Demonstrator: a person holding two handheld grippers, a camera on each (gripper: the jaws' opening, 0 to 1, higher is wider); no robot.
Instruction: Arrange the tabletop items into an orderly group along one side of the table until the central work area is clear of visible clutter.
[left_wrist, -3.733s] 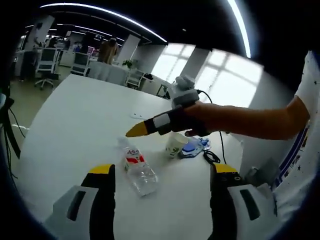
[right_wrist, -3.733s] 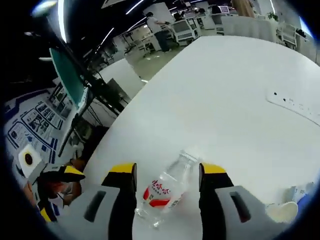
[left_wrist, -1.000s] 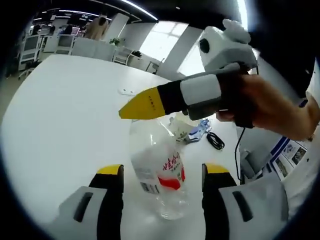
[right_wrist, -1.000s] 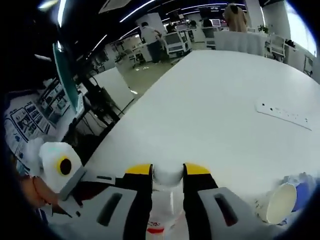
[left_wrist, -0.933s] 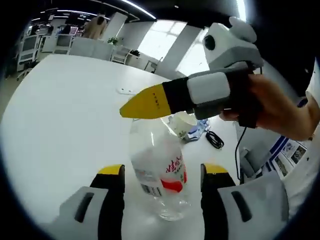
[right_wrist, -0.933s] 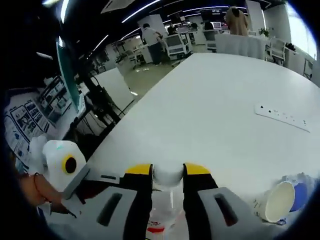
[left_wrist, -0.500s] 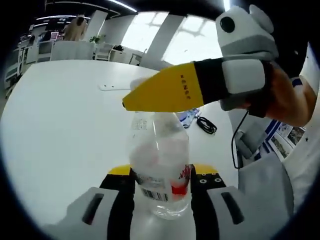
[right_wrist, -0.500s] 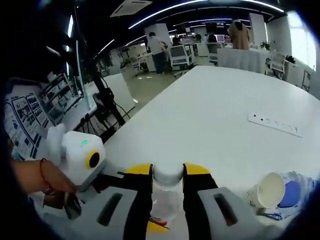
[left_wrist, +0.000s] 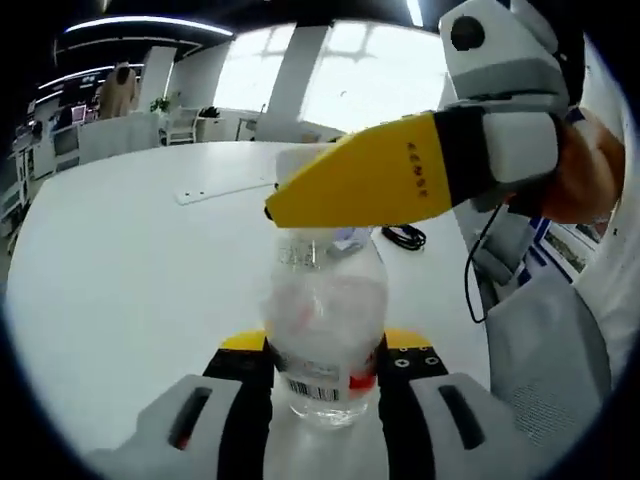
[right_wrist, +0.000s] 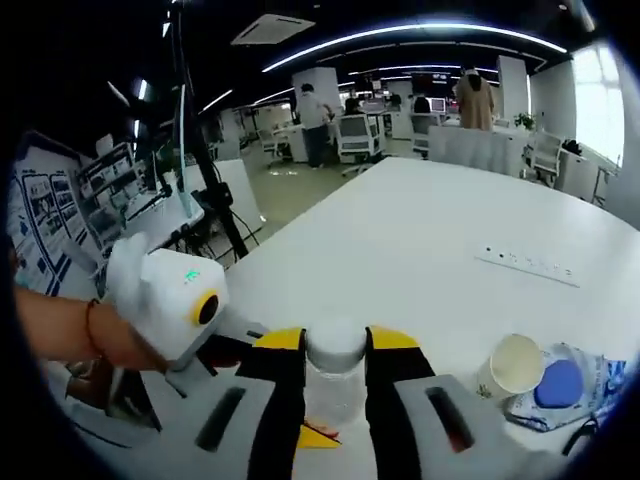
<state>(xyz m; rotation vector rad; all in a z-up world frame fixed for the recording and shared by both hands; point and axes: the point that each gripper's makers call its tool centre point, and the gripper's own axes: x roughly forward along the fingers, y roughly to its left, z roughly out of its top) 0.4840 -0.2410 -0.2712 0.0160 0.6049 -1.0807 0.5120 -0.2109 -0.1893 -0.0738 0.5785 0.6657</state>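
A clear water bottle (left_wrist: 325, 320) with a red-and-white label stands upright on the white table (left_wrist: 130, 290). My left gripper (left_wrist: 326, 348) is shut on its lower body, one yellow-tipped jaw pressed against each side. My right gripper (left_wrist: 290, 200) reaches in from the right, held by a hand, and its yellow jaws pinch the bottle's top. In the right gripper view the white bottle cap (right_wrist: 335, 346) sits clamped in my right gripper (right_wrist: 335, 342). The left gripper (right_wrist: 312, 433) comes in from the left, low on the bottle, with a hand behind it.
A paper cup (right_wrist: 512, 364) lies on its side next to a blue-and-white packet (right_wrist: 560, 390) at the right. A white power strip (right_wrist: 526, 262) lies farther out on the table (right_wrist: 400, 230). A black cable (left_wrist: 404, 236) coils near the table's edge. Office desks, chairs and people stand beyond.
The bottle, lying flat earlier, now stands upright. My right jaws closed on its cap, then my left jaws closed on its body. Both views have tilted up since.
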